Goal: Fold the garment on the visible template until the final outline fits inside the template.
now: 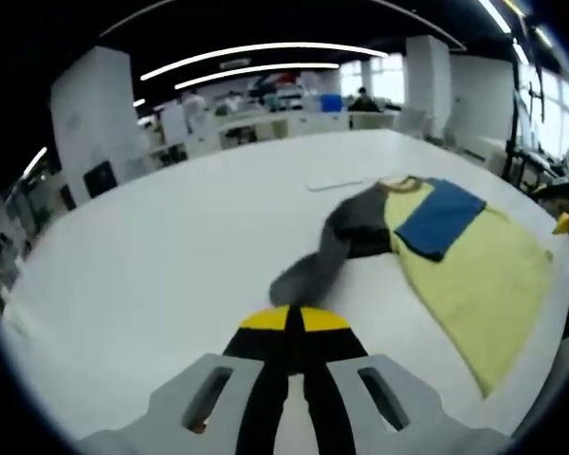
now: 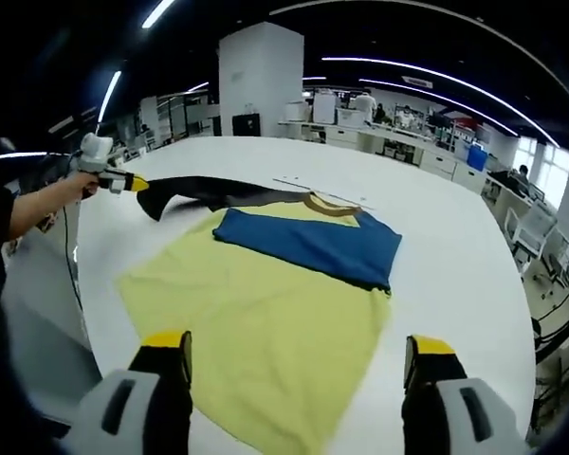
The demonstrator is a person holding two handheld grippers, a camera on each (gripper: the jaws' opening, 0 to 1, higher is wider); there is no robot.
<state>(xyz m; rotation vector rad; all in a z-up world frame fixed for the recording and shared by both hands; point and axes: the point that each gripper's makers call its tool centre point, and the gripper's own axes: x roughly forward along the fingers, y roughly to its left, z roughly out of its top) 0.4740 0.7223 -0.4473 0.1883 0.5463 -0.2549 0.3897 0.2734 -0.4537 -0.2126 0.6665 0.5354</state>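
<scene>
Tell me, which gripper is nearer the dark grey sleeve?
Left. The left gripper is shut on the dark grey sleeve, lifting it off the table. The right gripper hangs open over the shirt's yellow hem, away from it.

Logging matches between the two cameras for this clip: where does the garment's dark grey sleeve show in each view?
Left gripper view: the dark grey sleeve runs from the picture's middle down to the left gripper, whose jaws are shut on its end.
Right gripper view: the sleeve stretches across the upper left, held by the left gripper.
Shared landmark: the blue panel on the yellow garment.
</scene>
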